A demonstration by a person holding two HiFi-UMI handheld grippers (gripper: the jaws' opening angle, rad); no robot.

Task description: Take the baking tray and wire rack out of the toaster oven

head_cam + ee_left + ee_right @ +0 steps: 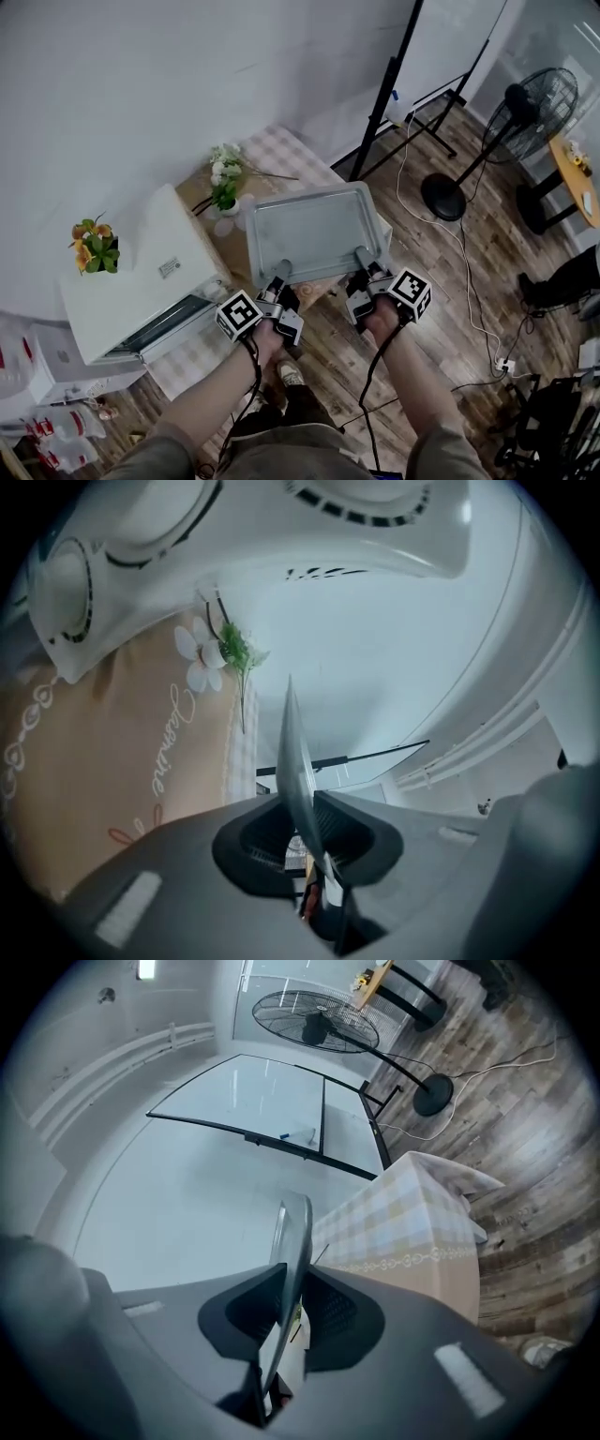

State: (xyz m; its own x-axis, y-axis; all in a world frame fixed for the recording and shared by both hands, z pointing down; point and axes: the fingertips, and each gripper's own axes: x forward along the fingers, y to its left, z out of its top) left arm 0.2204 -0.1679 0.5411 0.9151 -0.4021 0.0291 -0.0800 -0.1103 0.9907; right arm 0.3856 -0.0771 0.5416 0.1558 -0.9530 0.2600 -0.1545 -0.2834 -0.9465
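I hold a grey metal baking tray (pixel 312 230) level above the table, out of the white toaster oven (pixel 141 272), which stands at the left with its door (pixel 159 330) open. My left gripper (pixel 278 278) is shut on the tray's near rim at the left. My right gripper (pixel 361 264) is shut on the same rim at the right. In the left gripper view the tray's edge (pixel 298 761) runs between the jaws, and the oven (pixel 234 527) shows above. In the right gripper view the tray's edge (pixel 292 1241) is also pinched. No wire rack is visible.
A table with a checked cloth (pixel 281 155) carries a small vase of white flowers (pixel 225 183). Orange flowers (pixel 94 246) sit on the oven. A standing fan (pixel 525 117), a black stand (pixel 394 84) and cables (pixel 469 272) are on the wooden floor at the right.
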